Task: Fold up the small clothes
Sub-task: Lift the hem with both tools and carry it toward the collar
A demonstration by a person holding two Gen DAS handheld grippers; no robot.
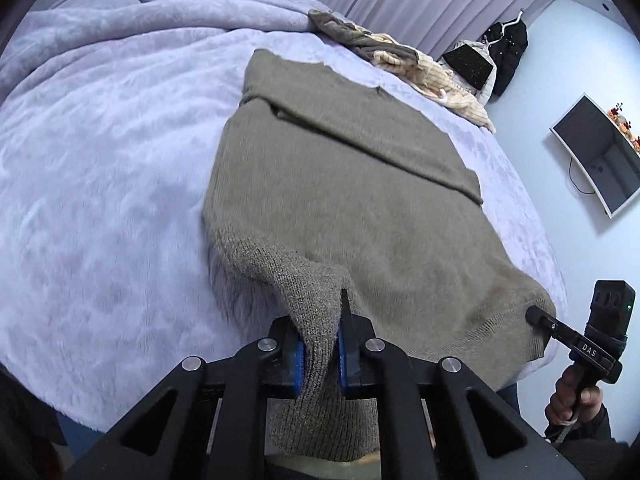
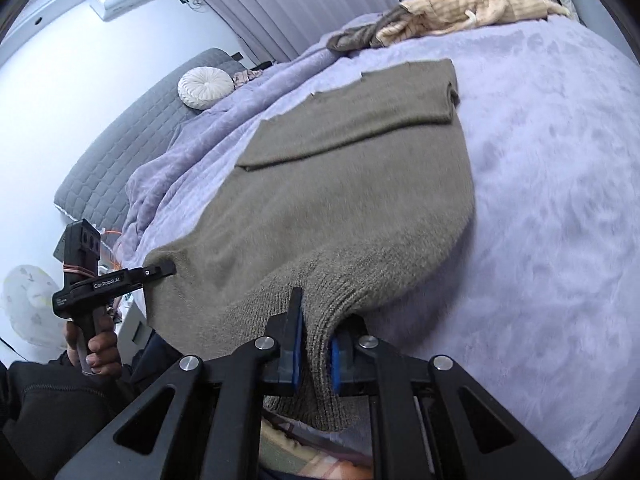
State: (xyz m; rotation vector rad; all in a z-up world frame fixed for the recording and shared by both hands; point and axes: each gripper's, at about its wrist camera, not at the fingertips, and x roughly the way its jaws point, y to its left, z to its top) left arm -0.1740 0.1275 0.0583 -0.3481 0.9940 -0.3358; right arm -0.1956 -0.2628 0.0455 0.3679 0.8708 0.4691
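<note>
Item 1, my left hand-held gripper (image 1: 322, 344): jaws closed tight on the ribbed hem of the olive sweater (image 1: 340, 168) at its left near corner, knit bunched between the blue pads (image 1: 299, 364).

Item 2, the sweater: lies flat on the lilac blanket (image 1: 100, 168) of the bed, long axis running straight away from me, hem nearest, neck end farthest. One sleeve (image 1: 372, 140) is already folded across the chest.

Item 3, my right hand-held gripper (image 2: 314, 344): likewise clamped shut on the hem, at the right near corner.

Item 4, far edge of the bed: a heap of unfolded clothes (image 2: 440, 16), well apart from the sweater.

Note: both hands are equally near, each on a corner. By my judgement, the coming move carries the hem forward along the long axis toward the neck.
</note>
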